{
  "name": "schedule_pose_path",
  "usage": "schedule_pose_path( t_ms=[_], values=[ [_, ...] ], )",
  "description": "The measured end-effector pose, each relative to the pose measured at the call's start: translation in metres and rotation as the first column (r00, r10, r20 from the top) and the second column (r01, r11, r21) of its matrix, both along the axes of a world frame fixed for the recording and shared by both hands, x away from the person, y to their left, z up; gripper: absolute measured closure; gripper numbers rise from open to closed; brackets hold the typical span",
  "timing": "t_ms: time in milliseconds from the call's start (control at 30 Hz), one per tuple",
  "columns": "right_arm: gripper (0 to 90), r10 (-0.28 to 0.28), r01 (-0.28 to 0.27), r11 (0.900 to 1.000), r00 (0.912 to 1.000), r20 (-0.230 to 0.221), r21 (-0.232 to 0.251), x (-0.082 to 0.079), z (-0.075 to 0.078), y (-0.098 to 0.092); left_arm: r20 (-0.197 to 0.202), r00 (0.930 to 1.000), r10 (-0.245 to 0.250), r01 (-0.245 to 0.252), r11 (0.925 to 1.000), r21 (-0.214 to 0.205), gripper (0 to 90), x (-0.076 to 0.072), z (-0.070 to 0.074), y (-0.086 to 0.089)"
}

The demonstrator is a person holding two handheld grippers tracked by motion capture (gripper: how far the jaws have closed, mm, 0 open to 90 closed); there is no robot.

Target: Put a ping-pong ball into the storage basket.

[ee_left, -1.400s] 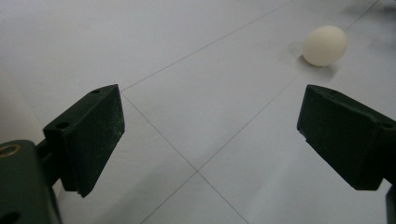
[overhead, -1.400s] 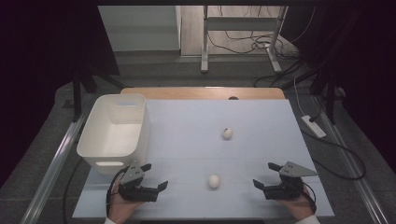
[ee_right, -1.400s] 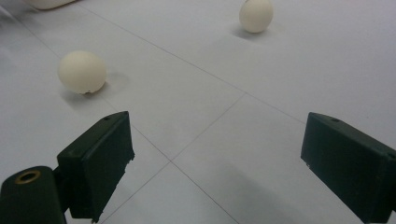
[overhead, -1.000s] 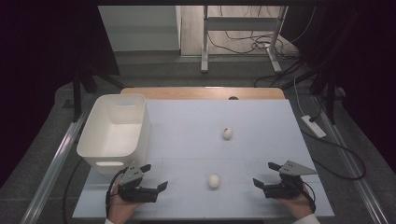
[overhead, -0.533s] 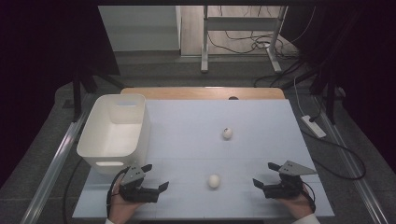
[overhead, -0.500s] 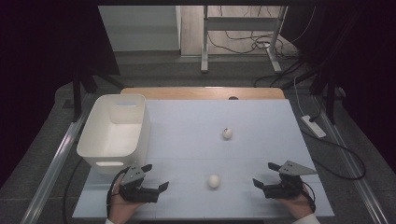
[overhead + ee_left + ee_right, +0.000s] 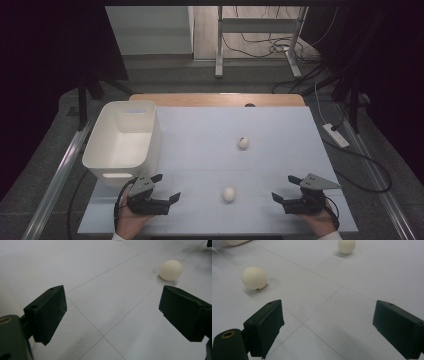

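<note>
Two pale eggs lie on the white table sheet (image 7: pixel 200 150). The near egg (image 7: pixel 229 194) rests between my two grippers, and the far egg (image 7: pixel 243 143) sits nearer the table's middle. My left gripper (image 7: pixel 166 187) rests at the front left, open, with nothing between its jaws. In the left gripper view the near egg (image 7: pixel 171 270) lies ahead and to the right of the left gripper (image 7: pixel 113 312). My right gripper (image 7: pixel 283 188) rests at the front right, open and holding nothing. Ahead of the right gripper (image 7: pixel 328 327), the near egg (image 7: pixel 254 277) is left and the far egg (image 7: pixel 346 245) farther off.
A white plastic bin (image 7: pixel 120 140) stands at the table's left side, just behind the left gripper; its wall (image 7: pixel 6 302) edges the left gripper view. A wooden strip (image 7: pixel 215 99) runs along the table's far edge. Cables and a power strip (image 7: pixel 336 135) lie on the floor to the right.
</note>
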State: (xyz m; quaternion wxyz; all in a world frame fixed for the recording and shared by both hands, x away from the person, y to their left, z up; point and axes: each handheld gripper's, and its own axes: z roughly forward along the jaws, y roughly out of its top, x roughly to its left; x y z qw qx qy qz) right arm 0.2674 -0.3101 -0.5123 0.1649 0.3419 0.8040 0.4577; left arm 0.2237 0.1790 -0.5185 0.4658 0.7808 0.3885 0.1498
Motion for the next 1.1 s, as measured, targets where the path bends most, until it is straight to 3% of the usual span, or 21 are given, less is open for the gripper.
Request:
schedule_pose_path(
  t_ms=[1100],
  values=[
    [9.8, -0.008, 0.008, 0.9999, 1.0, 0.004, -0.008, 0.0, 0.001, 0.001, -0.019, 0.9995, -0.025, 0.025, 0.9996, -0.01, 9.5, 0.007, 0.018, -0.009]
  ],
)
